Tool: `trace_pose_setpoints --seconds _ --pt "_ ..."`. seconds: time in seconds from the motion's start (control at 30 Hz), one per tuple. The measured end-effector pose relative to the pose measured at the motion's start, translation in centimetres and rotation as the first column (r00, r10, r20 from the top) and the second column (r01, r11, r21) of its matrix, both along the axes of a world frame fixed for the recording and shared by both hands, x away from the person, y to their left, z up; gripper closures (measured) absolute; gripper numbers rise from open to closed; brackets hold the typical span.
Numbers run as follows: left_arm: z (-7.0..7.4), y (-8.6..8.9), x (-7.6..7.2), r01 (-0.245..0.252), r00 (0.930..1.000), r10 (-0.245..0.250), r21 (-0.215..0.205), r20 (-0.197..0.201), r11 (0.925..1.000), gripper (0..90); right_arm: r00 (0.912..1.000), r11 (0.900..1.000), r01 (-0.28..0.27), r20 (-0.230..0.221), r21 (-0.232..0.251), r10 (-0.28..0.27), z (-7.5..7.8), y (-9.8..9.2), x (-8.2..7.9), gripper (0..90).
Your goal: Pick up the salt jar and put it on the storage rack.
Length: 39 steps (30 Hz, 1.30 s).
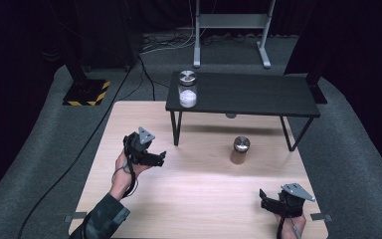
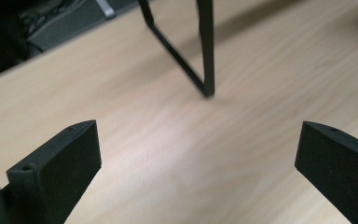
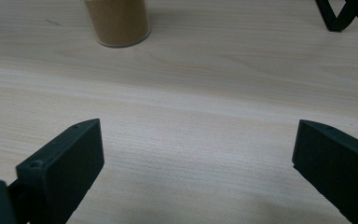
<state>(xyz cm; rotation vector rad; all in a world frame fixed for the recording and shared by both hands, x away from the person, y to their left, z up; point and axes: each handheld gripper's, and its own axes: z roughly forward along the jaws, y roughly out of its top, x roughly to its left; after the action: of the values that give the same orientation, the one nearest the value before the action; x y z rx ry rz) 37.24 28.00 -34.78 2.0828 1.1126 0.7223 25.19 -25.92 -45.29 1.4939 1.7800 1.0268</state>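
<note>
1. The left gripper [image 1: 160, 158] sits in the person's left hand [image 1: 125, 167] over the left half of the wooden table [image 1: 199, 199]; in the left gripper view its two black jaws stand wide apart with bare wood between them, and they hold nothing.
2. The right gripper [image 1: 262, 198] rests low at the table's near right corner; in the right gripper view its jaws are likewise spread wide, with only tabletop between them.
3. The brown jar [image 1: 239, 150], filled with tan powder and capped with a metal lid, stands upright on the wooden table, near the middle and just in front of the black shelf [image 1: 258, 94]; it is well apart from both grippers; the right gripper view shows its lower part [image 3: 117, 22] ahead and to the left of the jaws.
4. The white jar [image 1: 187, 88], also with a metal lid, stands upright on the left end of the black shelf.
5. One thin black leg of the shelf [image 2: 208, 51] shows ahead of the left gripper in its own view, planted on the wood.
</note>
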Motion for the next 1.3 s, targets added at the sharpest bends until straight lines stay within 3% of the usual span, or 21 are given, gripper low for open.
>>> trace_pose_setpoints --seconds 0.17,0.33,0.47,0.77,0.9,1.3 --pt "-2.8 1.7 -0.9 -0.053 0.9961 0.052 -0.01 -0.072 0.9986 0.0 1.0 1.0 0.0 -0.001 0.0 0.0 0.0 0.0 0.0 0.8" --pt "-5.7 3.1 -1.8 -0.123 0.9794 0.113 -0.053 -0.167 0.9909 0.0 1.0 1.0 0.002 -0.001 0.001 -0.002 0.0 0.0 0.0 0.8" --pt "-7.1 3.6 -2.1 -0.153 0.9692 0.138 -0.058 -0.204 0.9866 0.0 1.0 1.0 0.001 -0.002 0.0 -0.001 0.0 0.0 0.0 0.8" --pt "-8.2 4.2 -2.8 -0.152 0.9775 0.137 -0.087 -0.16 0.9845 0.0 1.0 1.0 0.006 0.0 0.002 -0.006 0.0 0.0 0.0 0.7" --pt "-8.9 4.9 -3.0 -0.109 0.9875 0.096 -0.108 -0.126 0.9881 0.0 0.9999 1.0 0.011 0.002 0.0 -0.011 0.0 0.1 -0.1 0.7" --pt "-8.9 5.4 -2.5 -0.076 0.9903 0.062 -0.106 -0.124 0.9914 0.1 0.9999 1.0 0.011 -0.001 -0.004 -0.011 0.0 0.2 0.0 0.6"
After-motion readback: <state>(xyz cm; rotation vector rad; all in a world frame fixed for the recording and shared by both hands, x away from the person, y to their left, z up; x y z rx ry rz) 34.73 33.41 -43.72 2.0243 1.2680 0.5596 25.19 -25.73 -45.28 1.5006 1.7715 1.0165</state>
